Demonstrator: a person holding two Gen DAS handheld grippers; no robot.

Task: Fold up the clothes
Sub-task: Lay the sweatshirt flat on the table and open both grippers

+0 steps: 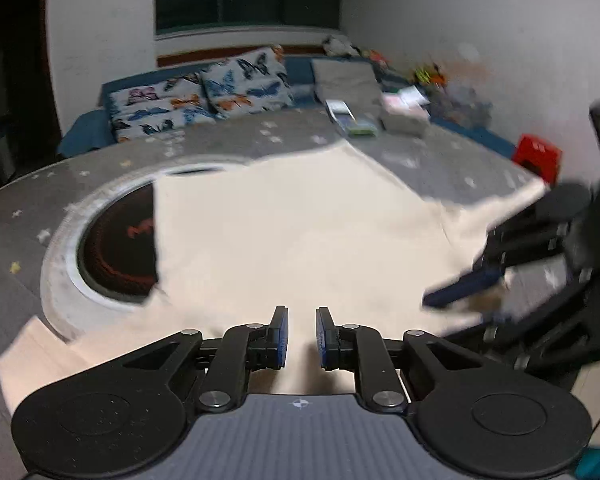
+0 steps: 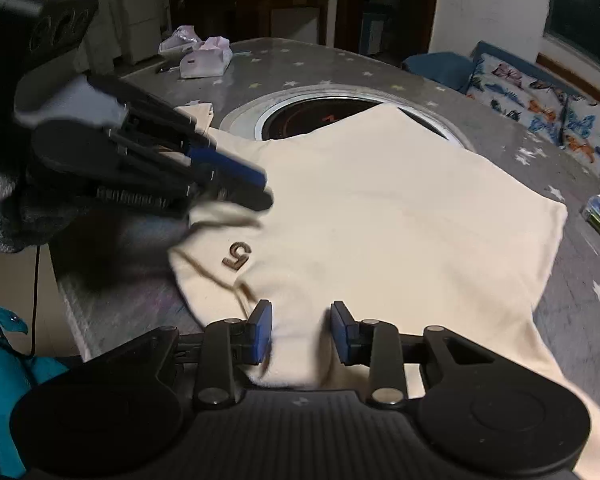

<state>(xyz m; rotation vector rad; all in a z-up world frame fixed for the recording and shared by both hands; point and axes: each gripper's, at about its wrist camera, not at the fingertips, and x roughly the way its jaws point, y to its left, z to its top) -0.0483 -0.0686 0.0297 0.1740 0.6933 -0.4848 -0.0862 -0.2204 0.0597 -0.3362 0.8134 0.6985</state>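
Observation:
A cream garment [image 1: 300, 232] lies spread on the grey star-patterned table [image 1: 220, 144], covering part of the round inset burner [image 1: 120, 248]. My left gripper [image 1: 302, 314] hovers low over its near edge, jaws a little apart, with the cloth lying flat beneath them. In the right wrist view the garment [image 2: 380, 208] shows a brown "5" mark [image 2: 236, 258]. My right gripper [image 2: 301, 310] is open over the cloth near that mark. The left gripper [image 2: 256, 188] appears blurred at the upper left, over the garment's edge. The right gripper [image 1: 452, 294] is blurred at the cloth's right side.
Tissue packs [image 2: 204, 62] sit at the table's far side, and small boxes [image 1: 352, 120] at another edge. A sofa with butterfly cushions [image 1: 204, 96] stands behind the table, and a red stool [image 1: 538, 156] is beside it. A teal sleeve [image 2: 4, 360] shows at lower left.

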